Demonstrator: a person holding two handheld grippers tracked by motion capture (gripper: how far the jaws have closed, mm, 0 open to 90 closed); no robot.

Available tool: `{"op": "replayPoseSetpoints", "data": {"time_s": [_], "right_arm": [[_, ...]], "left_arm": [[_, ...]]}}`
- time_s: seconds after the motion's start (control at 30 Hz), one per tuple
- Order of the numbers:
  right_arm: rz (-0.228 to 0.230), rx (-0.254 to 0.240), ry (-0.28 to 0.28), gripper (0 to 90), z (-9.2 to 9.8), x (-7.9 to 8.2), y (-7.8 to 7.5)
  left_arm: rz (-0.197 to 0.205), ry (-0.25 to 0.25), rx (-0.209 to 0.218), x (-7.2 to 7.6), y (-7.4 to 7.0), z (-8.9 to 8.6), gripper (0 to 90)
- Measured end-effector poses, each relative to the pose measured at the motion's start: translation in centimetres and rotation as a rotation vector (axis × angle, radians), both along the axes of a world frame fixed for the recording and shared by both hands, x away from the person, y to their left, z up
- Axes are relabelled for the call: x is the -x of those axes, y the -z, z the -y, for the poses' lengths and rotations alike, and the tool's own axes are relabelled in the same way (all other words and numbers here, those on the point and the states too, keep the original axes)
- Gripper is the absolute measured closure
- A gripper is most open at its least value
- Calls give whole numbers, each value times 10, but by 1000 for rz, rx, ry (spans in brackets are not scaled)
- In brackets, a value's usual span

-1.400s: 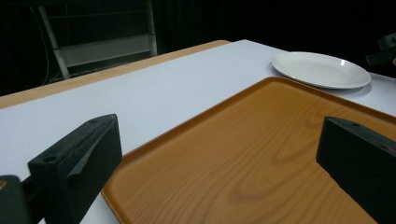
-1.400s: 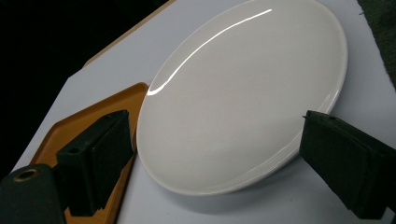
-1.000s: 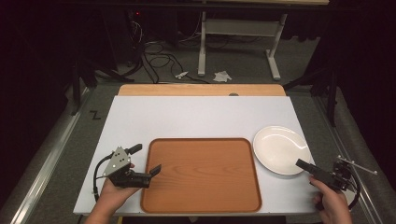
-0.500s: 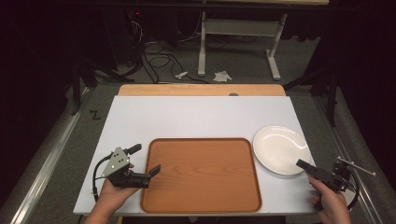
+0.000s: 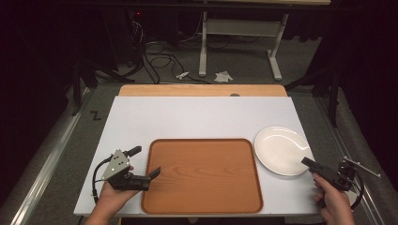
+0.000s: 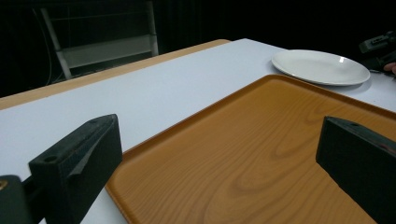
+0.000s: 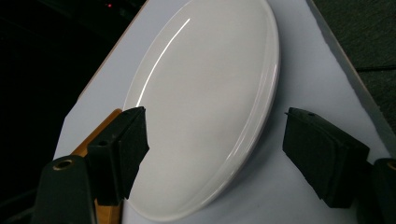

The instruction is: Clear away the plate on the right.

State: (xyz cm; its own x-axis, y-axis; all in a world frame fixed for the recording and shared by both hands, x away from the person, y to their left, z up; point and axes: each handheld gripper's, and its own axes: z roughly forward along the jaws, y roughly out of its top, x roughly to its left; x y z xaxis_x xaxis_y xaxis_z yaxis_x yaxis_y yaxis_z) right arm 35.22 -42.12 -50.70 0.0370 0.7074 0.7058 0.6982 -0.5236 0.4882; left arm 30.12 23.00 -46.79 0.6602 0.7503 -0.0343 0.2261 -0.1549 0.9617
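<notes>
Reaching for the plate with the right gripper, jaws spread wide and level with the near rim, one jaw over the dish and the other out over bare table. Seen from the right gripper view as the plate lying between the two black jaws, not yet pinched, nothing held. Lying flat and empty at the right side of the table, just beside the right edge of the tray, close to it but seemingly not touching.

Waiting at the tray's left edge with the left gripper, likewise released, jaws apart with one over the wood and one over the white top; in the left gripper view, the tray running away toward the plate. Holding nothing there either.

Judging by the layout: approach step, likely toward moving the plate onto the tray. Calling next for a slide forward so the rim sits between the jaws, then a firm close on the thin edge. Worth minding: a shallow, glossy rim, prone to slipping or tipping if caught only at the lip. Possibly also a steadying hold on the tray by the left gripper, though hard to say.

Counting: one plate, one tray, one table, two grippers, two hands — left hand, right hand. Nothing on tray or plate.
</notes>
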Motion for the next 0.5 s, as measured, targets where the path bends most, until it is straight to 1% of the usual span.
{"op": "replayPoseSetpoints", "data": {"time_s": [0.07, 0.13, 0.2, 0.27, 0.33, 0.37, 0.43, 0.47, 0.5], "right_arm": [[2, 3, 5, 252, 0, -1, 0], [-4, -5, 24, 274, 2, -5, 0], [-8, -14, 23, 281, 2, -6, 1], [-12, -41, 23, 299, 3, -8, 3], [-19, -45, 23, 299, 2, -8, 2], [-11, -55, 6, 279, -1, -11, 3], [-11, -57, -2, 273, -2, -12, 3], [-19, -41, -3, 281, -4, -13, 2], [-19, -41, -3, 281, -4, -13, 2]], "left_arm": [[-1, -5, -2, 1, 0, -1, 11], [-4, -16, 0, 3, 0, -4, 12], [-5, -24, 1, 5, 0, -7, 11], [-4, -31, 5, 7, 0, -8, 12], [-5, -31, -1, 8, 0, -9, 12], [-5, -32, -3, 8, 0, -9, 12], [-5, -36, -4, 9, 1, -10, 12], [-5, -37, -5, 10, 1, -11, 12], [-5, -37, -5, 10, 1, -11, 12]]}}
